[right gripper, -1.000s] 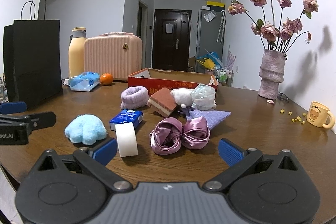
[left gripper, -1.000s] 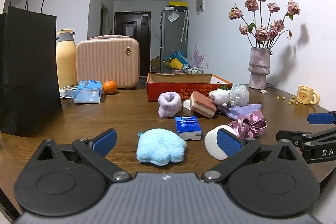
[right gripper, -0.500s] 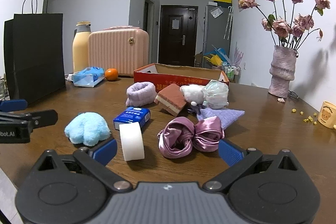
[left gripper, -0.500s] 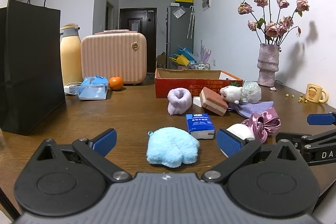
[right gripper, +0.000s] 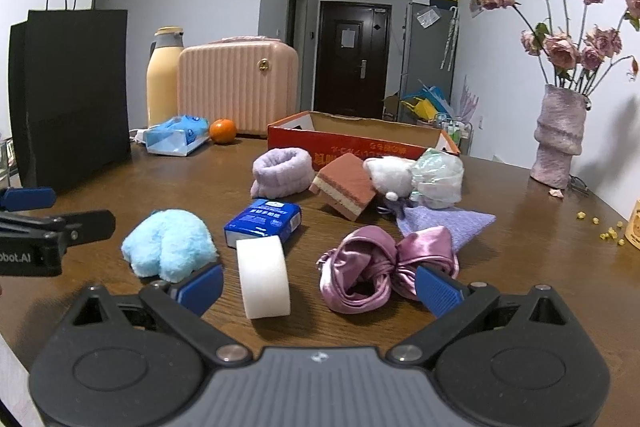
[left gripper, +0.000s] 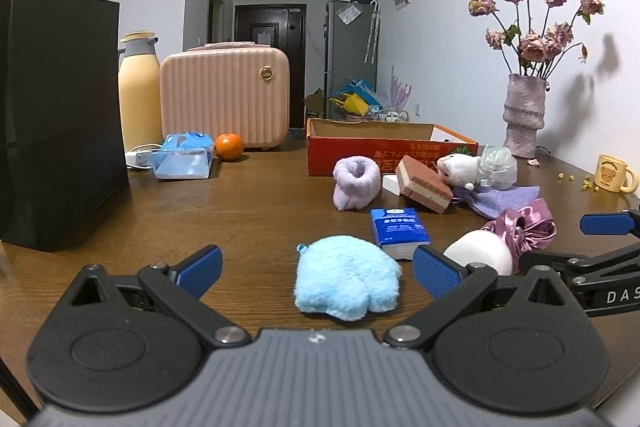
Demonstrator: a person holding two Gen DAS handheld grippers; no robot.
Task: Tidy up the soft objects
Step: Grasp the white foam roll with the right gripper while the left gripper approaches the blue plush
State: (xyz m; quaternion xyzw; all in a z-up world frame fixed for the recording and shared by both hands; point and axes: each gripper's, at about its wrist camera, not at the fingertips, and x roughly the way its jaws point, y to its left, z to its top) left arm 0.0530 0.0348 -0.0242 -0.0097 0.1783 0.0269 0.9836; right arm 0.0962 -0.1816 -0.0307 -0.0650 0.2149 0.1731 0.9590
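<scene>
We have both grippers low over the near edge of the table (left gripper: 248, 211), and nothing is held. Our left gripper (left gripper: 316, 269) is spread wide with the blue plush (left gripper: 346, 279) lying between its fingers, close but not yet touched. Our right gripper (right gripper: 320, 287) is spread too, facing the white roll (right gripper: 263, 277) and the pink scrunchie (right gripper: 384, 267), its right finger just in front of the satin. The plush looks light and very squashy, so we judge it best to close across its thick middle, not the little loop at its top. The scrunchie looks slippery; a pinch at the knotted centre should hold better than a loose fold. Further back the red box (right gripper: 360, 141) stands open near the far edge, likely where these go.
</scene>
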